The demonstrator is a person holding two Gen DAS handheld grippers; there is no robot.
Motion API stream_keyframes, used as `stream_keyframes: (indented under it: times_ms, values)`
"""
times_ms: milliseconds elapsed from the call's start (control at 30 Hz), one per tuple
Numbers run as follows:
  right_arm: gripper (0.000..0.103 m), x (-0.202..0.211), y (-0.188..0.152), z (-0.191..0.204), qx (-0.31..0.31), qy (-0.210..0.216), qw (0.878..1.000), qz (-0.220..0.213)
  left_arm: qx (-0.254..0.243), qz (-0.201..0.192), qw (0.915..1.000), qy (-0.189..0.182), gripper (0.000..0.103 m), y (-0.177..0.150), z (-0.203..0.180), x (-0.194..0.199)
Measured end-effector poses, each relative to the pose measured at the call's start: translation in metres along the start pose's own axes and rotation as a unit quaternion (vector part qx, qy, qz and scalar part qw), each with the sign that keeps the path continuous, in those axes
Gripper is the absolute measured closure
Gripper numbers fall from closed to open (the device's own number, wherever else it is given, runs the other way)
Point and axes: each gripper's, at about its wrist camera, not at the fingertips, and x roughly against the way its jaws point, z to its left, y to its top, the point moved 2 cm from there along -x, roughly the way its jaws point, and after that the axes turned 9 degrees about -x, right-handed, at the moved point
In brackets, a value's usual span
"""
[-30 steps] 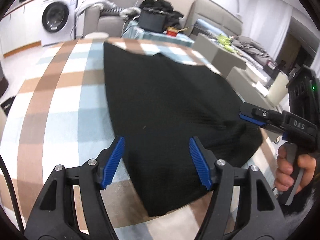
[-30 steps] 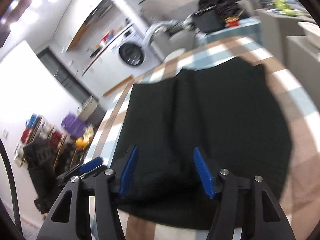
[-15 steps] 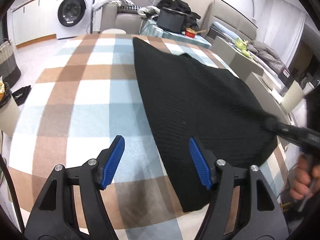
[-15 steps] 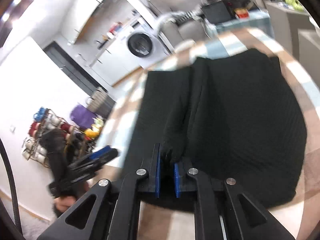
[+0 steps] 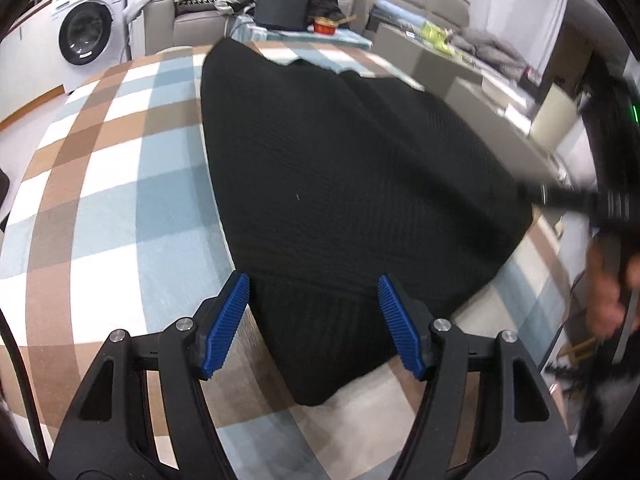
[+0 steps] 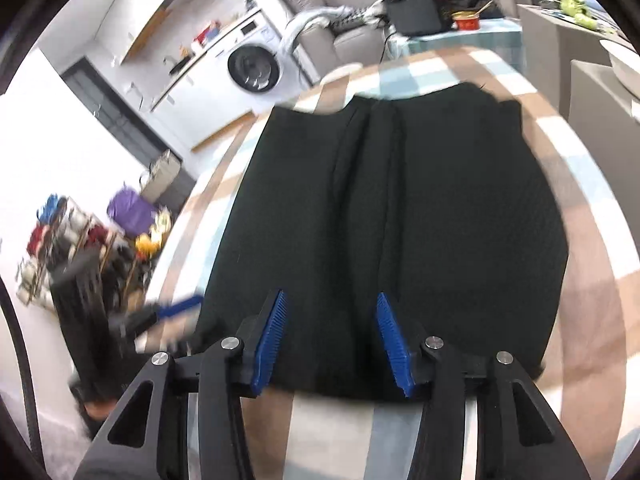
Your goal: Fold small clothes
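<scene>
Bench (image 5: 100, 200): checked cloth cover, brown, blue and white.
Black garment (image 5: 340, 184): flat on bench, 1 central ridge.
Left gripper (image 5: 314, 320): spread, above near hem, nothing pinched.
Right gripper (image 6: 330, 338): opening, hem between pads, unpinched.

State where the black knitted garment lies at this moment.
In both wrist views the black knitted garment lies spread on the checked tablecloth, its near edge between the blue pads of each open claw.
</scene>
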Motion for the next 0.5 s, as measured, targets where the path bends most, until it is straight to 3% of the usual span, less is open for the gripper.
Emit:
stream_keyframes:
  times_ms: [167,233,367,500]
  values:
    - [0.049,-0.029,0.025,-0.017,-0.027,0.0,0.999,0.019,0.001,0.012,0.9999,-0.002,0.039,-0.007,0.0,-0.002]
    - [0.049,-0.045,0.029,-0.024,-0.029,-0.008,0.999,0.043,0.029,0.006,0.9996,-0.003,0.039,-0.008,0.01,0.001]
    - [0.046,-0.059,0.044,-0.023,-0.022,0.027,0.998,0.046,0.073,-0.006,0.9973,0.009,0.039,-0.011,0.033,0.008]
    - [0.044,-0.074,0.057,-0.014,-0.008,0.018,0.999,0.046,0.104,-0.021,0.9942,0.014,0.039,-0.011,0.052,0.012]
